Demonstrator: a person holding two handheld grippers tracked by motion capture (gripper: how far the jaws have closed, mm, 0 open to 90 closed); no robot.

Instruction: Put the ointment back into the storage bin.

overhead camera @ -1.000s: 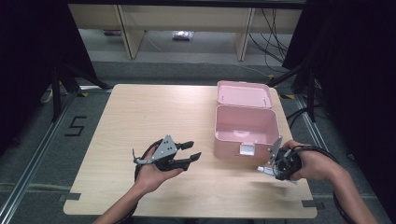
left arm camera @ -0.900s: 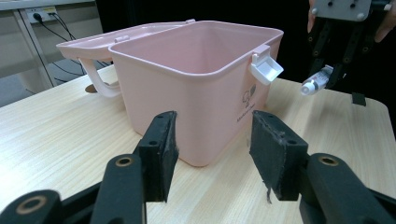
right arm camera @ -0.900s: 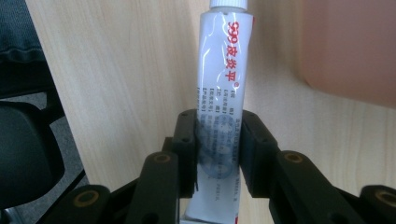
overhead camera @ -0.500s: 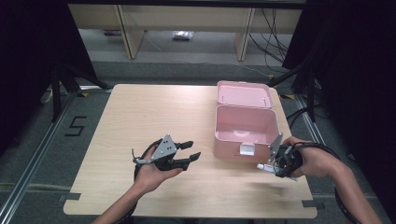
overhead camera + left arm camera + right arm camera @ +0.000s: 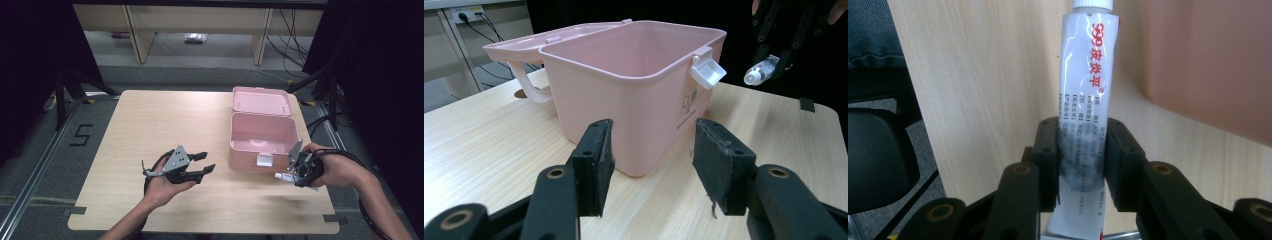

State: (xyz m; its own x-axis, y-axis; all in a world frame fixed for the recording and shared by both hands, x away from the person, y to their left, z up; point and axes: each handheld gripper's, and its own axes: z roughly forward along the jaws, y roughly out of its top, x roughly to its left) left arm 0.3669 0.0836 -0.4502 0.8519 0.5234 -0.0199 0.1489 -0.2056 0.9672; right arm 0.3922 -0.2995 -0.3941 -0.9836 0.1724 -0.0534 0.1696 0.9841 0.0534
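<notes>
Two grippers in play: right gripper point(image 5: 1082, 165) clamps the white tube point(image 5: 1087, 100) just beside the open pink box point(image 5: 262, 135), likely for dropping in; left gripper point(image 5: 651, 165) waits released, above the tabletop point(image 5: 150, 125).

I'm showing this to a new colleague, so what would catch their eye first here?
Most likely the open pink box at the table's right side, its lid flipped back. Next, the white tube clamped in the right hand-held gripper beside the box, while the left hand-held gripper hovers open mid-table.
</notes>
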